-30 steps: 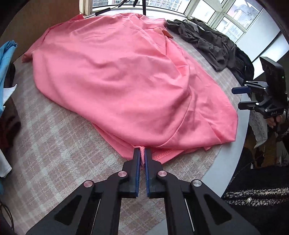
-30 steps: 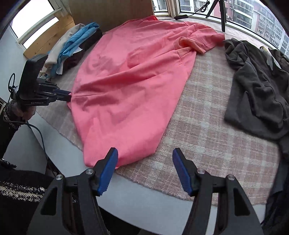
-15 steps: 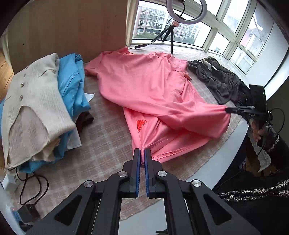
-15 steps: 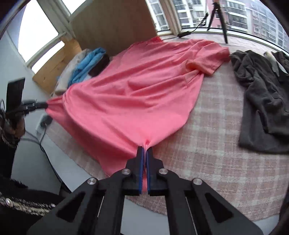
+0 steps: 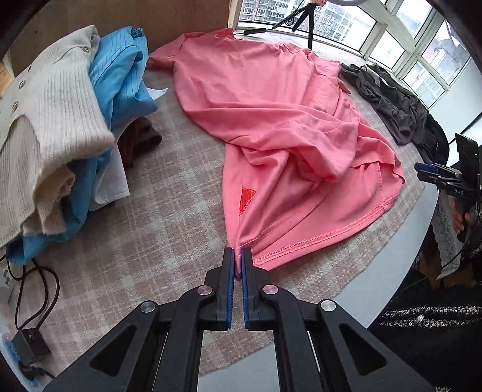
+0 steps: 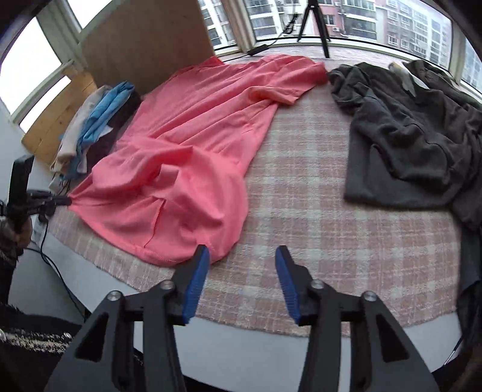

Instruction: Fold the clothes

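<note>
A pink T-shirt [image 5: 271, 120] lies rumpled on the checked table cover, its hem toward me. My left gripper [image 5: 237, 256] is shut on the hem corner of the T-shirt and holds it near the table's front edge. In the right wrist view the pink T-shirt [image 6: 180, 150] lies at the left, and my right gripper [image 6: 241, 256] is open and empty just off its near hem corner. The left gripper [image 6: 64, 200] shows there at the far left, pinching the shirt. The right gripper [image 5: 421, 170] shows at the right edge of the left wrist view.
A stack of folded clothes, cream knit [image 5: 45, 105] over blue [image 5: 120, 75], sits at the left. A dark grey garment [image 6: 406, 135] lies at the right. A tripod [image 6: 313, 18] stands by the window. A cable and adapter [image 5: 27, 343] lie at the front left.
My right gripper has opened and let go of the shirt's hem, which dropped onto the table. My left gripper stays shut on the other hem corner.
</note>
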A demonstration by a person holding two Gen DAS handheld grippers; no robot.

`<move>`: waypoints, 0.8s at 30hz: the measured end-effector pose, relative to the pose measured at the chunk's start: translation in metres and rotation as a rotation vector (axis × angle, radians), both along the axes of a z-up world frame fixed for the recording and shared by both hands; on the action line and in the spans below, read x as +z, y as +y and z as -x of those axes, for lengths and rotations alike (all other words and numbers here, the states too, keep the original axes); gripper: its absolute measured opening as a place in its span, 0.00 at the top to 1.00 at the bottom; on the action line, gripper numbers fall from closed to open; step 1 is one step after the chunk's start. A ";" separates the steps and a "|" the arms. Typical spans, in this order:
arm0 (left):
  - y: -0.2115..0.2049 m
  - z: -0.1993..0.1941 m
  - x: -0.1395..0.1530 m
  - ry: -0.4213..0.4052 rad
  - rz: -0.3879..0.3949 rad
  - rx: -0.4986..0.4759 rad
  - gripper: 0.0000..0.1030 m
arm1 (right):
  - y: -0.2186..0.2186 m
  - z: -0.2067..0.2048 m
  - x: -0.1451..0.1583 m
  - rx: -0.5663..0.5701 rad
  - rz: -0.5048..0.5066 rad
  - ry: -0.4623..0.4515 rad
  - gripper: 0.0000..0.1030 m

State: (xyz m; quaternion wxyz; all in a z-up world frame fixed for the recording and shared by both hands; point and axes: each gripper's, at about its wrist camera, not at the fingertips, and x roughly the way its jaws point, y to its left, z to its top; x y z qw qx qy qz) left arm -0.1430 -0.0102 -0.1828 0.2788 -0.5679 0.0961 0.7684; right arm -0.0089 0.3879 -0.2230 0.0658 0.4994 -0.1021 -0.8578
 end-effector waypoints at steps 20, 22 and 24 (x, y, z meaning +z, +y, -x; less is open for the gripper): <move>-0.014 -0.045 0.012 0.055 -0.009 -0.004 1.00 | 0.028 -0.010 0.090 -0.101 -0.028 0.123 0.97; 0.003 -0.056 0.006 0.094 0.000 -0.077 0.95 | 0.020 -0.001 0.074 -0.081 -0.063 0.081 0.97; 0.024 -0.066 0.002 0.139 -0.007 -0.159 0.77 | 0.017 0.004 0.059 -0.066 -0.056 0.047 0.97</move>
